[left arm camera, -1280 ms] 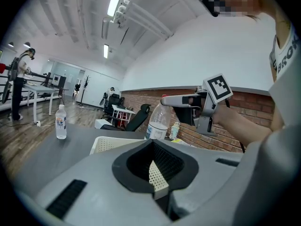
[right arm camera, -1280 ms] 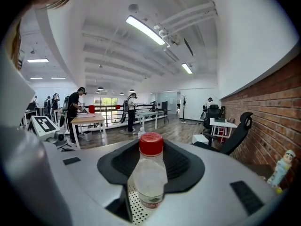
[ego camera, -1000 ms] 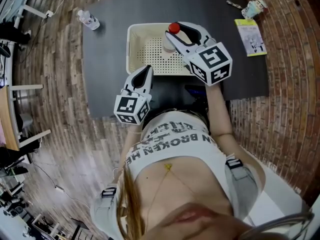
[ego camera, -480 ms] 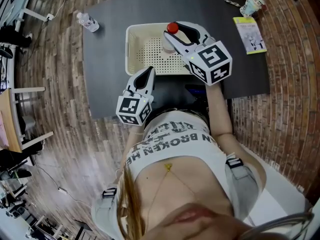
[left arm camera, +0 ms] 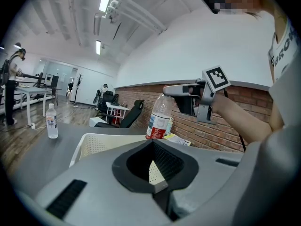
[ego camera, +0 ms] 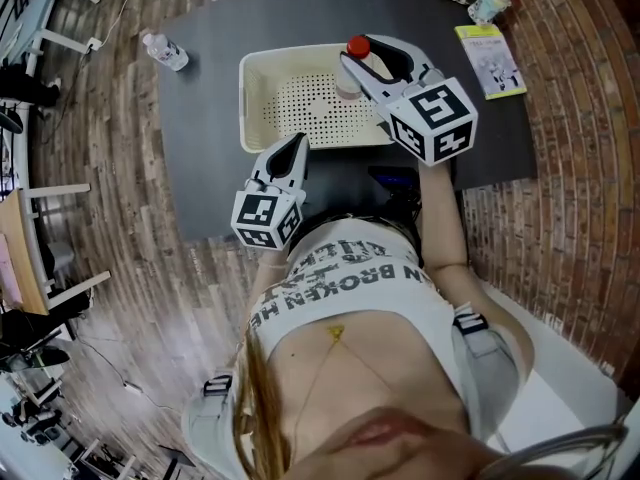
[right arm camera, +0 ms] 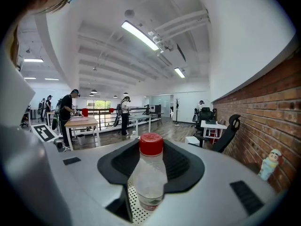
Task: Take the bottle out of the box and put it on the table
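Observation:
A clear bottle (ego camera: 350,76) with a red cap and a red label hangs upright over the right part of the cream perforated box (ego camera: 262,68). My right gripper (ego camera: 362,60) is shut on it just below the cap. In the right gripper view the bottle (right arm camera: 149,182) stands between the black pads, with the box's dotted floor below it. From the left gripper view the bottle (left arm camera: 160,118) shows raised above the box's rim (left arm camera: 101,138). My left gripper (ego camera: 296,144) is shut on nothing at the table's near edge, in front of the box.
The box sits on a dark grey table (ego camera: 200,118). A second small bottle (ego camera: 163,51) stands at the table's far left. A yellow-green booklet (ego camera: 490,60) and a small figurine (ego camera: 490,0) are at the far right. Office chairs and desks stand beyond.
My right gripper has carried the bottle to the right across the box, towards its right wall. The left gripper has stayed where it was.

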`<state>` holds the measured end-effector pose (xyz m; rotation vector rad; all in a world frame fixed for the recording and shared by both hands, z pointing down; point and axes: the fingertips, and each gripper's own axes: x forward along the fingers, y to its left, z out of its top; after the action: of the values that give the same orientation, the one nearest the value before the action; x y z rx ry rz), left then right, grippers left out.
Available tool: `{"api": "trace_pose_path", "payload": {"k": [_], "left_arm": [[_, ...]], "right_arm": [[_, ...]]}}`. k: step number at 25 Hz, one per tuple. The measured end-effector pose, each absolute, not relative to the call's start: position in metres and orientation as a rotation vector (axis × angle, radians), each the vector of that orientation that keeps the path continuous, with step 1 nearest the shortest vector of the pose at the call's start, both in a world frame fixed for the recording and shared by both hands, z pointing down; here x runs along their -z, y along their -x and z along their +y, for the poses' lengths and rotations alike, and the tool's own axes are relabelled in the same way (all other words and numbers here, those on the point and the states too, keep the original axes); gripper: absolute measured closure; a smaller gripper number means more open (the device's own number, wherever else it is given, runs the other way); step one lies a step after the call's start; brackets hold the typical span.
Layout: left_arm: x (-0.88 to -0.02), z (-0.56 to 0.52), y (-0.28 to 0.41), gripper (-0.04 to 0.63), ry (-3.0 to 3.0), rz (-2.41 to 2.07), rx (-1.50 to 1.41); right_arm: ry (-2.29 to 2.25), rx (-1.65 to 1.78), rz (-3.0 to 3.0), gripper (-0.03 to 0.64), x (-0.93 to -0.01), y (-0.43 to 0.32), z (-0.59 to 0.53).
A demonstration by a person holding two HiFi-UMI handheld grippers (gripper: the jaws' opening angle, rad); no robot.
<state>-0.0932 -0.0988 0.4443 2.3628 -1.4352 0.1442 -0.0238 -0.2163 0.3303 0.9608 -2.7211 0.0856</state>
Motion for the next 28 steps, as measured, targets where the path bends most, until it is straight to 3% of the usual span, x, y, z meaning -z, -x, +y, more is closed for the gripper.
{"api": "trace_pose_path", "payload": {"k": [28], "left_arm": [[-0.451,-0.099,0.021,0.591,-2.362,-1.414,-0.172]], "right_arm": [[-1.343,-0.141,-2.572,0.468,-0.333,-0.152,-0.250]]}}
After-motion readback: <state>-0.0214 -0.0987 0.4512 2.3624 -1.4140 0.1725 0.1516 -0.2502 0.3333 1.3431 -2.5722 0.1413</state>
